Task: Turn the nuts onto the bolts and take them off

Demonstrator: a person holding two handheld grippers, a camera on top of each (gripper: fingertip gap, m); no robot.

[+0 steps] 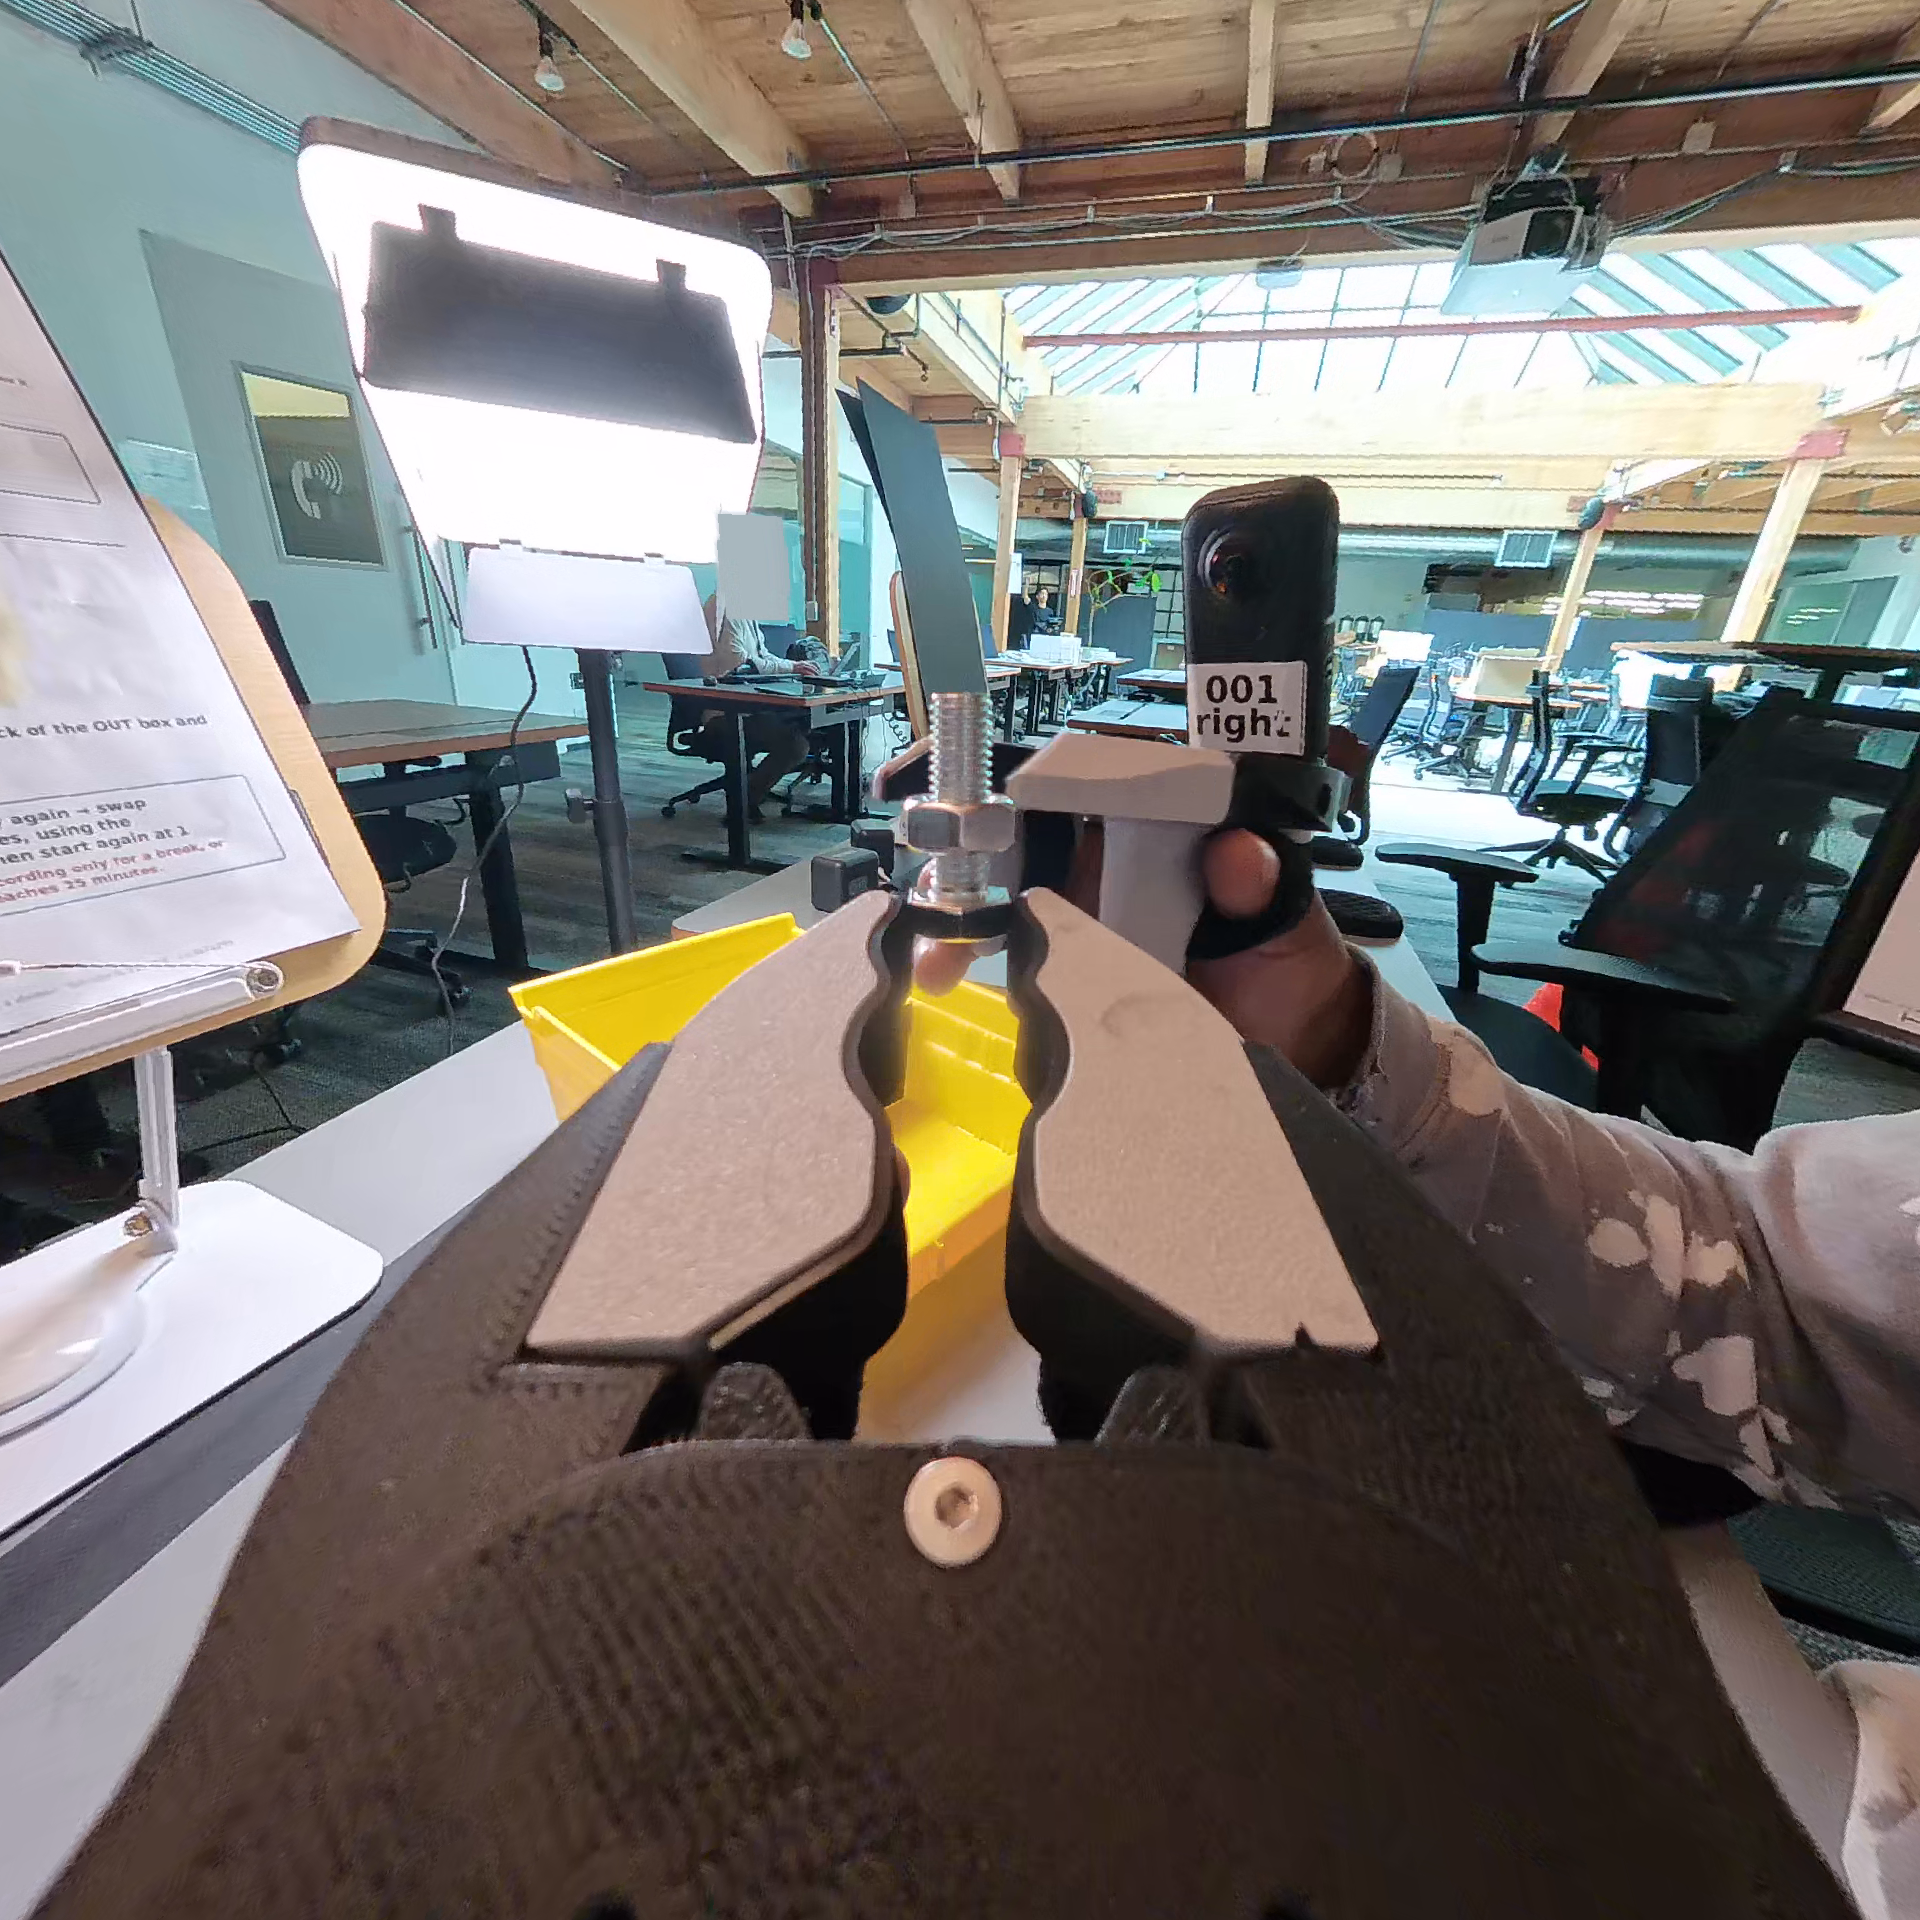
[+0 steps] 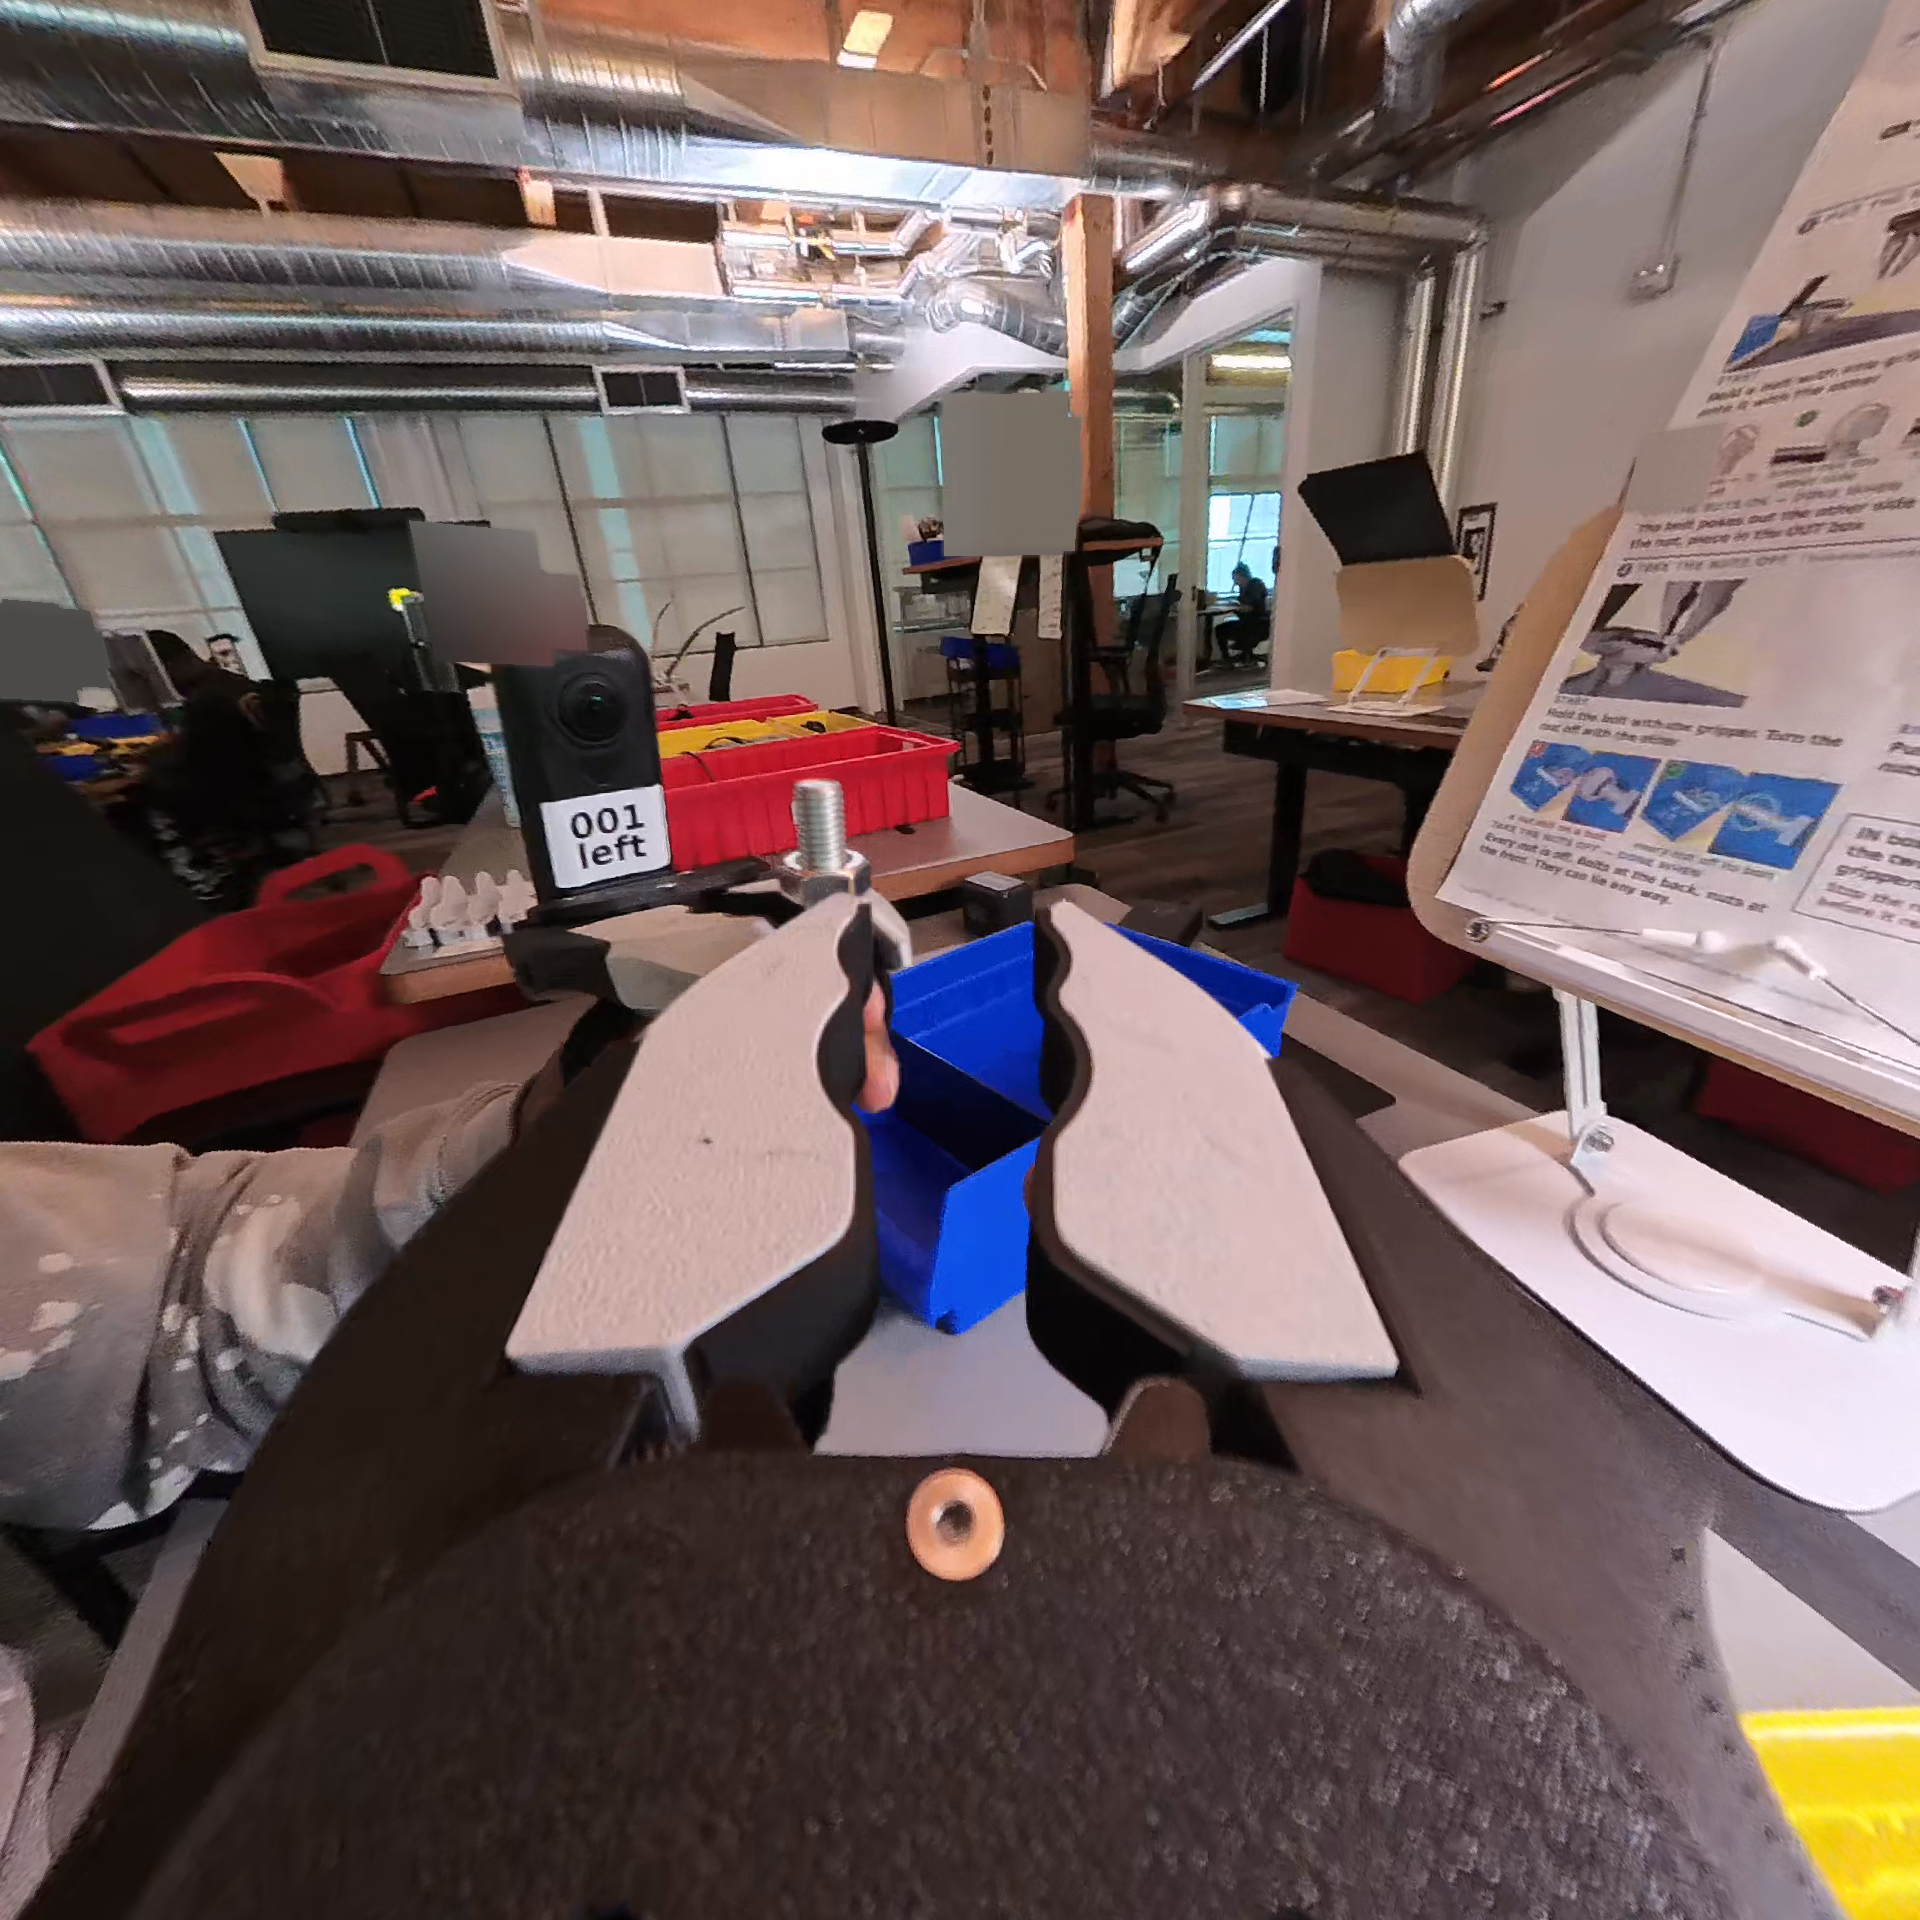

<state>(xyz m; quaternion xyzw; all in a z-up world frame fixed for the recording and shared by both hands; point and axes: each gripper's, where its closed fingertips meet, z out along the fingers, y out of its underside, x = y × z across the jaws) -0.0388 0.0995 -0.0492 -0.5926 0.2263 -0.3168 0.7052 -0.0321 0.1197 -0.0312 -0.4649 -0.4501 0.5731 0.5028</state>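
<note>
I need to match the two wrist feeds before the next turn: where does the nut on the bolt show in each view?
Left wrist view: the nut sits just above centre, on the upright bolt, above the left tongs gripping the bolt's head.
Right wrist view: the nut is left of centre, beside the left fingertip of the open right tongs.
Shared landmark: the bolt's threaded end above the nut.

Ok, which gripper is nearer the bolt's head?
Left. The left gripper clamps the bolt's head; the right gripper is open, higher up, its finger beside the nut.
</note>
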